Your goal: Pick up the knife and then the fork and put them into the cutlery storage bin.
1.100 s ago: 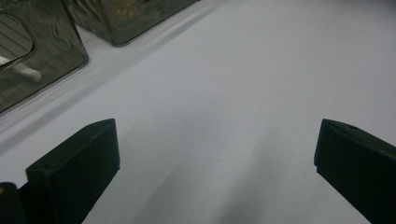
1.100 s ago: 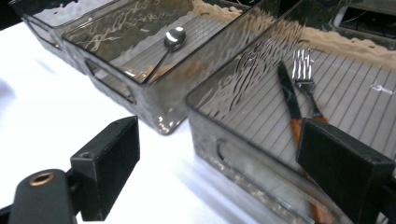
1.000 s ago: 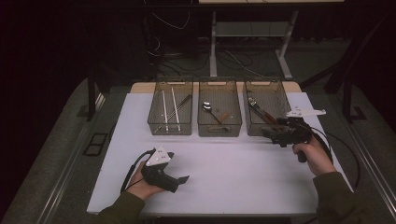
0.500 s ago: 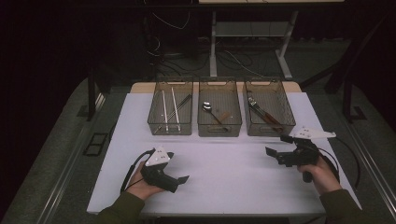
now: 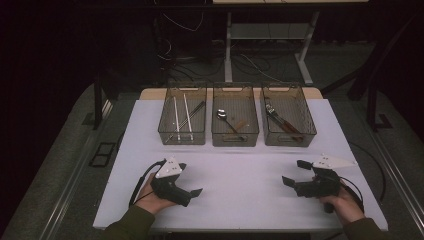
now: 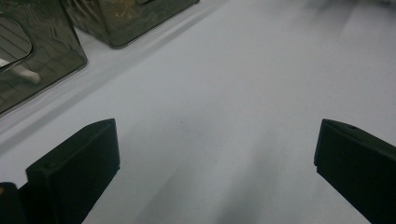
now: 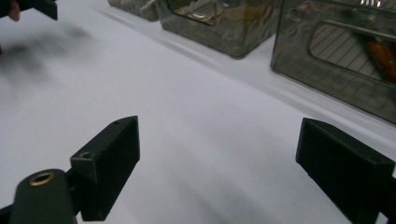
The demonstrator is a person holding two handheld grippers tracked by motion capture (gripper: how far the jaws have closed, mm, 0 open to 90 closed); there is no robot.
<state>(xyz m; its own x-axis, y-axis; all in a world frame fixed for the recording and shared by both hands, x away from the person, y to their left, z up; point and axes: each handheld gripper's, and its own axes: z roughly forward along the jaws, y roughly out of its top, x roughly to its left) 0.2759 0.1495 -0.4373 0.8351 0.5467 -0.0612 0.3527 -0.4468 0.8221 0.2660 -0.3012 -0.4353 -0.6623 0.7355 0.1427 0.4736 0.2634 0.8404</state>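
Both grippers sit empty: the left gripper [image 5: 192, 191] and right gripper [image 5: 295, 172] rest low on the near table [image 5: 240, 165], jaws spread wide, touching nothing. Cutlery already lies sorted in the three far bins — sticks left [image 5: 182, 116], spoon [image 5: 227, 121] middle, knives right [image 5: 282, 121]. It looks finished, with nothing loose to collect.

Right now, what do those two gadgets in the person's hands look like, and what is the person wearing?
Each hand holds a chunky black tool. The left gripper and the right gripper each end in two flat, blocky black jaws. A pale three-cornered plate sits on top of each, and a dark cable trails from it. The sleeves look olive green.
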